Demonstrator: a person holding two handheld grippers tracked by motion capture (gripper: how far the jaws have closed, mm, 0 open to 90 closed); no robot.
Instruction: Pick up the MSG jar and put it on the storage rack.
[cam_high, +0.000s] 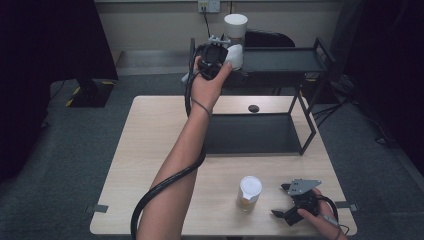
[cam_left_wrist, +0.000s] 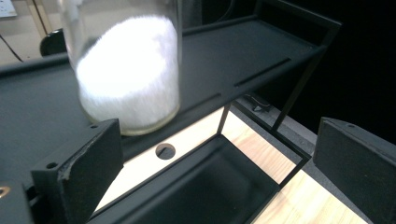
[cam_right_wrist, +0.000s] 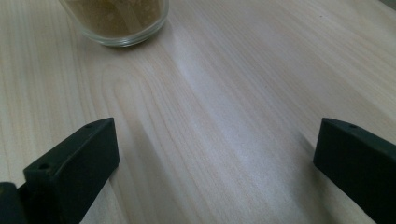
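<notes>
A glass jar of white powder (cam_high: 235, 37) with a white lid stands on the top shelf of a black rack (cam_high: 285, 61). My left gripper (cam_high: 223, 52) is raised to that shelf, just left of the jar. In the left gripper view the jar (cam_left_wrist: 128, 79) stands past the left jaw, and my left gripper (cam_left_wrist: 215, 140) is open with only the shelf between its fingers. A second jar with brown powder (cam_high: 249, 192) and a white lid stands on the table near the front. My right gripper (cam_high: 280, 200) rests to its right, open. In the right gripper view that jar (cam_right_wrist: 116, 21) is ahead to the left of my right gripper (cam_right_wrist: 215, 140).
The rack's lower tray (cam_high: 250, 135) sits on the wooden table (cam_high: 150, 150), with thin black posts at its right end. A round hole (cam_high: 253, 108) is in the tabletop behind the tray. The left gripper's cable (cam_high: 165, 185) trails along the forearm.
</notes>
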